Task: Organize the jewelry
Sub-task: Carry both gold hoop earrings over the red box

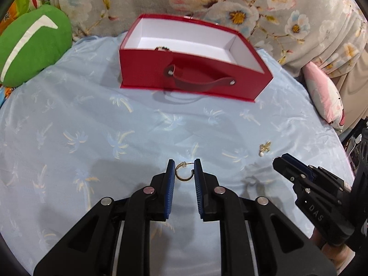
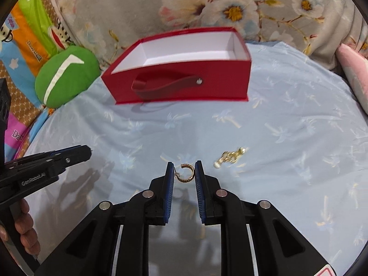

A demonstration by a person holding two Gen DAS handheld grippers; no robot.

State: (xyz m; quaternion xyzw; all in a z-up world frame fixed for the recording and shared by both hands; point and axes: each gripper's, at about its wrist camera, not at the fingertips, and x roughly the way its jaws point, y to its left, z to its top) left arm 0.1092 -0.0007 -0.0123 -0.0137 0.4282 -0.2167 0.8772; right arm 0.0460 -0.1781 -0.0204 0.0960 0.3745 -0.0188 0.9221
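A gold hoop earring [image 1: 182,172] sits between the fingertips of my left gripper [image 1: 184,169], touching both blue pads. Another gold hoop earring [image 2: 185,173] sits the same way between the tips of my right gripper [image 2: 184,171]. Whether each hoop is pinched or lies on the sheet I cannot tell. A gold and pearl dangle earring [image 1: 265,148] lies on the blue sheet, also in the right wrist view [image 2: 231,156]. The open red box [image 1: 188,69] with a strap handle stands beyond, white inside, with a small dark jewelry piece [image 1: 162,48] in it. The box also shows in the right wrist view [image 2: 181,78].
The surface is a light blue sheet with palm prints [image 1: 92,126]. A green cushion [image 1: 32,46] lies at the left, a pink pillow [image 1: 324,96] at the right, floral fabric [image 1: 230,0] behind the box. A patterned colourful cloth [image 2: 20,69] lies far left.
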